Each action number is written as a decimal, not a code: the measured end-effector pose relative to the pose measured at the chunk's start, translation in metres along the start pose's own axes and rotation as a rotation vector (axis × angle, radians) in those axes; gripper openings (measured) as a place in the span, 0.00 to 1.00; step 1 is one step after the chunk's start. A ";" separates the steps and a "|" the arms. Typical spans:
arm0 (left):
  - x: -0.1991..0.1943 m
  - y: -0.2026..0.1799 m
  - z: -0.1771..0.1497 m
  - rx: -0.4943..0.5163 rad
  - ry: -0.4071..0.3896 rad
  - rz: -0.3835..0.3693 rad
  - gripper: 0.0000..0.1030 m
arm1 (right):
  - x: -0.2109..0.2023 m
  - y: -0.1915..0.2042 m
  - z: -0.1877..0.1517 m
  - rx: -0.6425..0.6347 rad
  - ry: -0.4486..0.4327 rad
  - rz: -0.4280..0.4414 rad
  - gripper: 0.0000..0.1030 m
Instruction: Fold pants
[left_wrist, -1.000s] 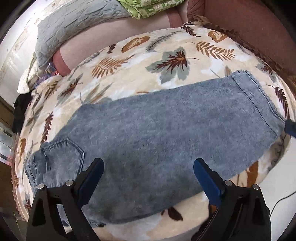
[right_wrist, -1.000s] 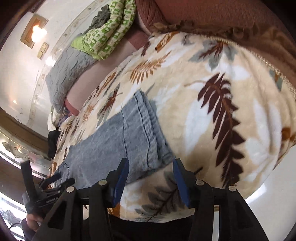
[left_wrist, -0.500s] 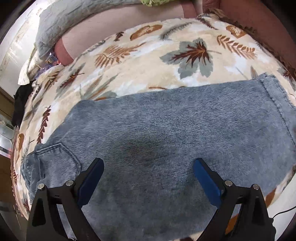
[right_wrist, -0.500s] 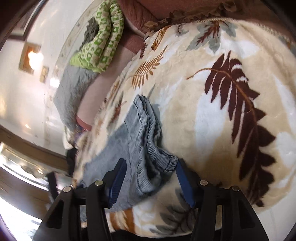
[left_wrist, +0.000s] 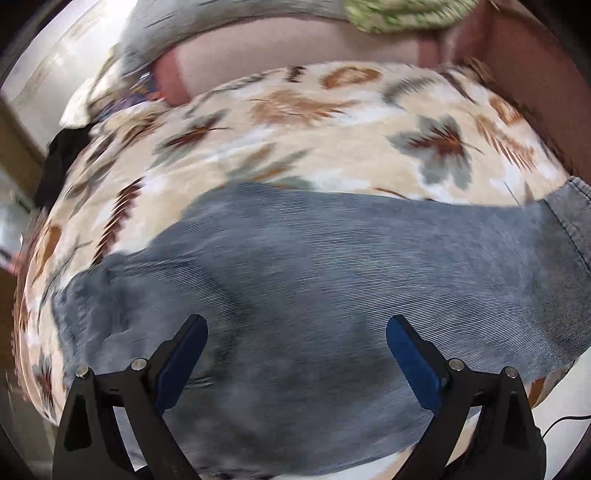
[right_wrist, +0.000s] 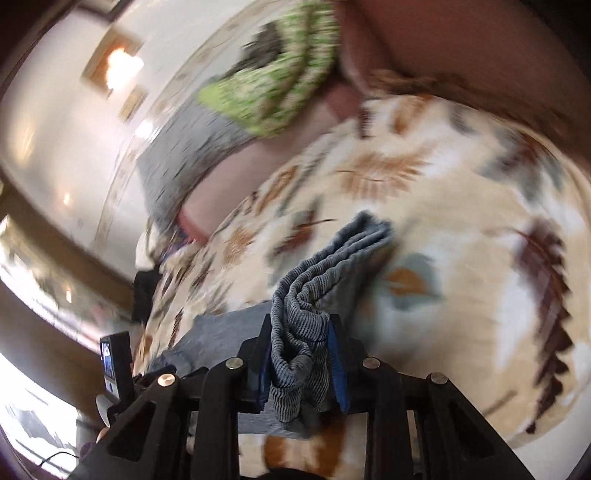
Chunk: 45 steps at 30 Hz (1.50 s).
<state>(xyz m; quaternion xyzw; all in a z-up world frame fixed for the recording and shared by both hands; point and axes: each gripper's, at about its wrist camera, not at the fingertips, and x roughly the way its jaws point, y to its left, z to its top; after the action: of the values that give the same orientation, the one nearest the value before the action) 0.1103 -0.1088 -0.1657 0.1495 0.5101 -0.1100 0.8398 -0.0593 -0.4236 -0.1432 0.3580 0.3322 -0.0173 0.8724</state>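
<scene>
— Condition of the pants (left_wrist: 332, 295)?
— Faded blue ribbed denim, lying flat across the leaf-print blanket (left_wrist: 332, 147) on the bed; the hem end (right_wrist: 332, 266) is bunched and raised.
— The tongs?
— Right tongs (right_wrist: 301, 365) are clamped on that hem; a second ago they stood apart beside it. Left tongs (left_wrist: 295, 354) gape over the seat area, nothing between them, as before.
</scene>
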 end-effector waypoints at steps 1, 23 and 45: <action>-0.004 0.013 -0.003 -0.022 -0.008 0.000 0.95 | 0.008 0.024 0.000 -0.048 0.021 -0.002 0.27; -0.031 0.050 -0.036 -0.055 -0.116 -0.015 0.95 | 0.119 0.119 -0.033 -0.239 0.275 -0.019 0.43; -0.066 0.213 -0.107 -0.357 -0.090 0.146 0.95 | 0.122 0.192 -0.070 -0.415 0.341 0.085 0.45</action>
<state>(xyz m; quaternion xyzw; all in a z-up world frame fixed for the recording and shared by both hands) 0.0642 0.1301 -0.1242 0.0295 0.4712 0.0367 0.8808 0.0479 -0.2111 -0.1340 0.1827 0.4554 0.1484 0.8586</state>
